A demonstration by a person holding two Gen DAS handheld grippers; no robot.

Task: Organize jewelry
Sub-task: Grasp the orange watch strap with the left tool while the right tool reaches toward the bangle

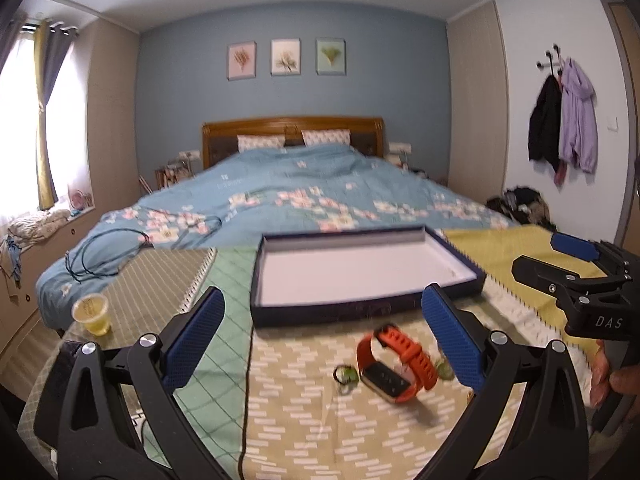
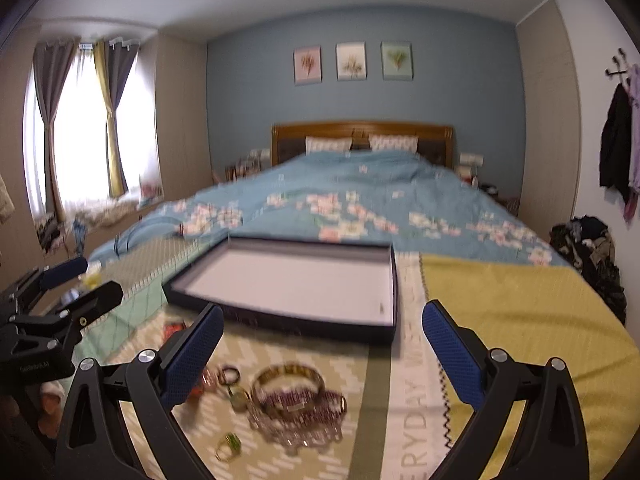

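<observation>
Sitting on the patterned cloth (image 2: 520, 320) over the desk, shallow dark-rimmed tray (image 1: 360, 308) (image 2: 394, 280) w/ white inside looks empty, just beyond the jewelry. Orange-strap watch (image 1: 394, 364) lies on its side near the tray's front wall, small green ring (image 1: 345, 374) just beside it. Right view: gold bangle (image 2: 288, 376), purple beaded bracelet (image 2: 304, 402) on a silvery chain pile (image 2: 296, 430), green-stone ring (image 2: 229, 445), dark ring (image 2: 230, 374); blurry. Left tool (image 1: 323, 344) (image 2: 84, 282) wide open over the watch, holding nothing. Right tool (image 2: 323, 354) (image 1: 560, 258) also wide, nothing held. Yellow cup (image 1: 93, 313) at the left edge, bed (image 1: 300, 196) behind.
</observation>
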